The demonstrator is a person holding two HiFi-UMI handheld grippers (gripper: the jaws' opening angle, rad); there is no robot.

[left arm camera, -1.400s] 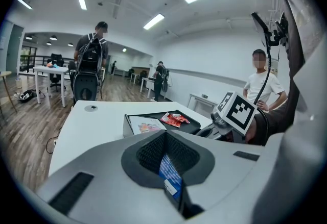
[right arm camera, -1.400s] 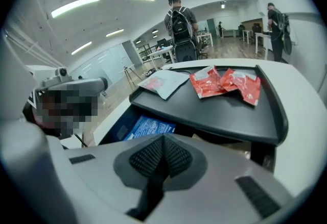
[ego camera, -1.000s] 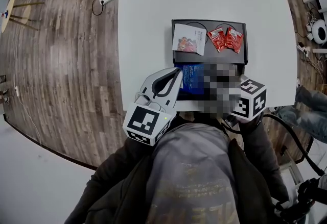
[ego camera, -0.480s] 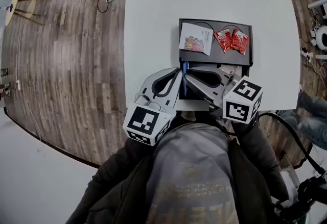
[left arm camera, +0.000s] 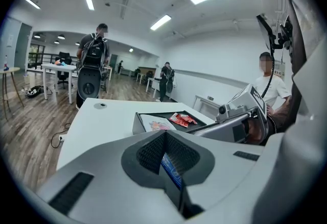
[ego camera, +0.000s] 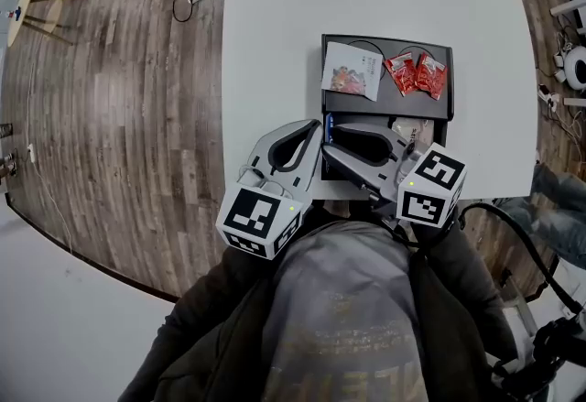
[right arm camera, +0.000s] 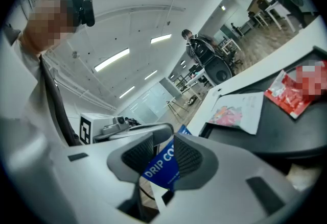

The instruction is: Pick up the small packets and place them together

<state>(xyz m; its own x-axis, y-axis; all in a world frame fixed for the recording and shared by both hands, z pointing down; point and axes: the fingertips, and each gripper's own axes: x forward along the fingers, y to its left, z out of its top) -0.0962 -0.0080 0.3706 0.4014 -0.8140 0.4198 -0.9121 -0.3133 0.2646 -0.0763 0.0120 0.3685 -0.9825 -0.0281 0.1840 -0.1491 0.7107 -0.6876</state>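
Head view, grippers: we see the left gripper and the right gripper nose to nose over the near edge of the table, just short of the tray.
Head view, blue packet: only a sliver of the blue packet shows between the two noses.
Head view, tray: a white packet lies at its far left and two red packets at its far right, the reds touching each other.
Left gripper view, grip: the jaws are closed on the blue packet, pinching it near one edge.
Left gripper view, beyond: the right gripper is close alongside, with the tray past it.
Right gripper view, grip: the jaws have just been opening. The blue packet stands between them with a gap on one side, so we judge it released.
Risk, drag: if one right pad is touching the packet, we think pulling that gripper away could tug it out of the left jaws.
Risk, slip: one pinch near an edge may let the packet swing or slide on the way to the tray.
Risk, drop: a fall here could land past the table's near edge.
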